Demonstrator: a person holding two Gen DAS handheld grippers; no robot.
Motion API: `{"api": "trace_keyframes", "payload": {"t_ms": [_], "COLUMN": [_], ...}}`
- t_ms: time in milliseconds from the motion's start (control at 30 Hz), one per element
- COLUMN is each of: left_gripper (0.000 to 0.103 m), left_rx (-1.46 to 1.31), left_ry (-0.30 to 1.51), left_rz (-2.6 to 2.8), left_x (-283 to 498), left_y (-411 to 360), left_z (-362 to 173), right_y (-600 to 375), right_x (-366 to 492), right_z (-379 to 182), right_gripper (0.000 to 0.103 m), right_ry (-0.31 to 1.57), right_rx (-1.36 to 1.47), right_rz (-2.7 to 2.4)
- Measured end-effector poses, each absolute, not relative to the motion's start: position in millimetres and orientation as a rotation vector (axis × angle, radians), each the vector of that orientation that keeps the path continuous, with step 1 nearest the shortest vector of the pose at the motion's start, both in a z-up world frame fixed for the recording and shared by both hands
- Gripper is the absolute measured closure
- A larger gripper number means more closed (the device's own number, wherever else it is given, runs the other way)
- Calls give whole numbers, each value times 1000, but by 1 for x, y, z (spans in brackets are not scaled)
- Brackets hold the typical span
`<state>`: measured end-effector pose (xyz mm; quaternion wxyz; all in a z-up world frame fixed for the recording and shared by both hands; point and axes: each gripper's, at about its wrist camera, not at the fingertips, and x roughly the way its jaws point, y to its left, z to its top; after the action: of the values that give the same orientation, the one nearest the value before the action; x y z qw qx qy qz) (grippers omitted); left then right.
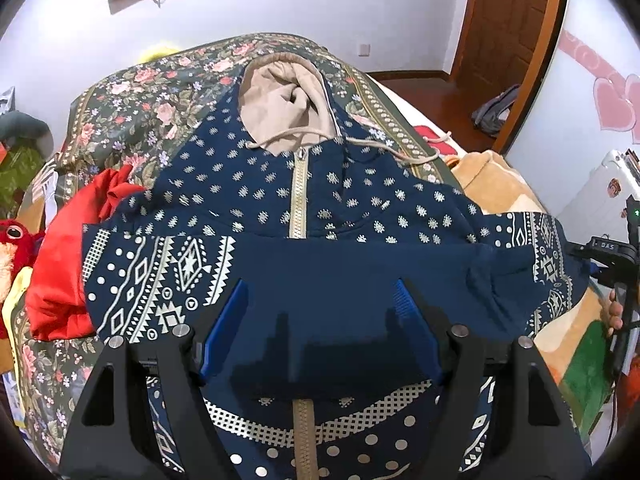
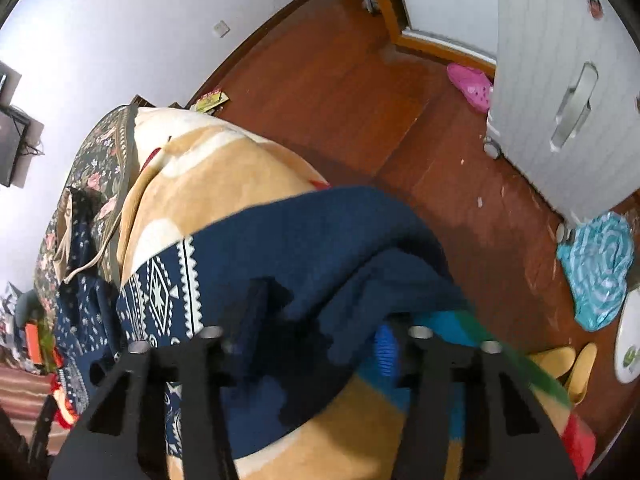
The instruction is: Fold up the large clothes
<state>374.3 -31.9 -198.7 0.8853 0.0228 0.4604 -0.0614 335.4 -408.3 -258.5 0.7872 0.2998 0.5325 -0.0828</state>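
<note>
Left wrist: hoodie (image 1: pixel 304 200) hood pointing away.

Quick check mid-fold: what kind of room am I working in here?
Most likely a home bedroom. The navy patterned hoodie lies on a bed with a floral bedspread, a wooden door opens off the wooden floor, and a pink clog lies by the wall.

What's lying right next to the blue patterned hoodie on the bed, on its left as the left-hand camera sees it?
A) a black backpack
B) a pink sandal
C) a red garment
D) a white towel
C: a crumpled red garment lies against the left edge of the navy hoodie on the floral bedspread; the only pink sandal in view is down on the wooden floor.
</note>
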Motion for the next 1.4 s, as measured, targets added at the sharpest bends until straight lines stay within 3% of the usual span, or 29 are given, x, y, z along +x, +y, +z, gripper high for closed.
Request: {"api": "trace_keyframes", "payload": {"t_ms": [67, 133, 600, 767, 967, 1400], "left_gripper": [28, 28, 28, 28, 28, 28], "left_rx": [46, 40, 6, -9, -8, -13], "left_ry": [944, 930, 819, 784, 757, 808], "left_rz": [-126, -125, -84, -64, -36, -18], "left_x": [371, 367, 331, 318, 303, 292], "left_y": [-30, -27, 10, 29, 49, 66], "left_z": [-193, -187, -143, -131, -124, -141], "right_y": [-405, -400, -313, -260, -199, -118], "right_x": [337, 338, 336, 336, 335, 322], "right_z": [-251, -242, -114, -92, -107, -199], "right_gripper": [89, 93, 95, 95, 95, 92], "right_ry": [1136, 1116, 842, 808, 870, 1207], "right_rx": [597, 572, 329, 282, 255, 120], "right_rz": [-193, -181, 10, 130, 254, 377]}}
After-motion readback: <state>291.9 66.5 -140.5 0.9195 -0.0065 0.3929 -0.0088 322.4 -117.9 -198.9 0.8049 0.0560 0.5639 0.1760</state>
